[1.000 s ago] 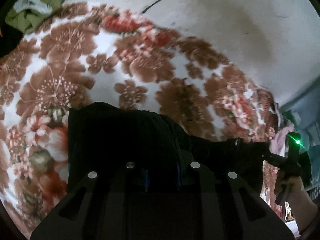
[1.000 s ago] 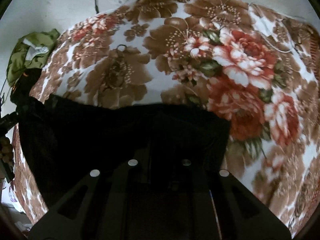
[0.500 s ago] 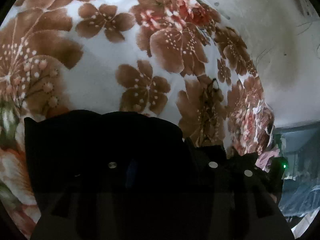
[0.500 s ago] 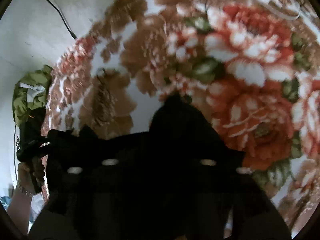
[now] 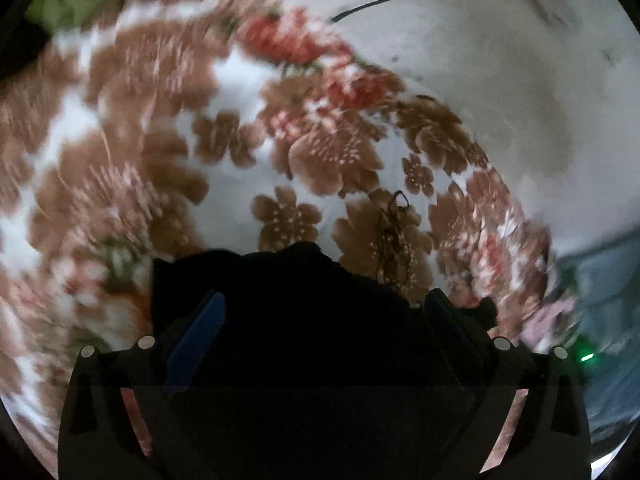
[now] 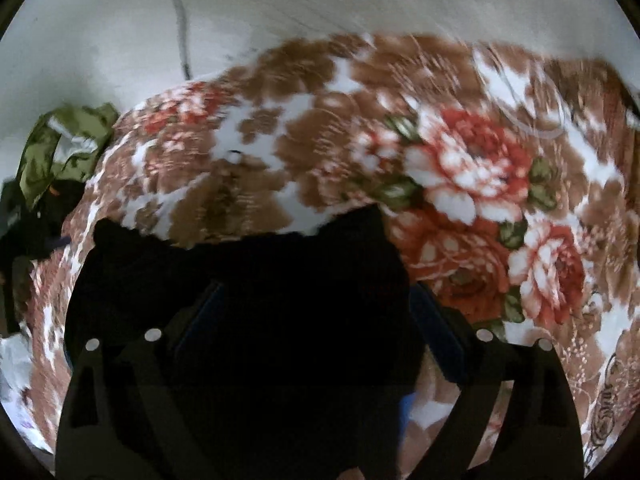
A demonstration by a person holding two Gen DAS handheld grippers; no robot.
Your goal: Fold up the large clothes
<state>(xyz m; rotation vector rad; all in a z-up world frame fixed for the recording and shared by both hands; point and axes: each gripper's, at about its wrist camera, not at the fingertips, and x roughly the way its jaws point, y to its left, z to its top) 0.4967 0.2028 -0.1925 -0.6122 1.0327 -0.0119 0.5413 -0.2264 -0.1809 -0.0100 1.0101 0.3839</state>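
The black garment point(image 5: 304, 300) lay on the floral blanket point(image 5: 224, 184), bunched in the gap between the spread fingers of the left gripper point(image 5: 320, 320). The right gripper point(image 6: 316, 320) likewise stood wide apart, dark cloth filling the space between its blue-padded fingers point(image 6: 444, 340); actual contact was unclear.

A home bedroom: a floral blanket point(image 6: 460, 168) covers the bed beside a bare wall point(image 5: 520, 80), green clothes point(image 6: 64, 144) heaped nearby.
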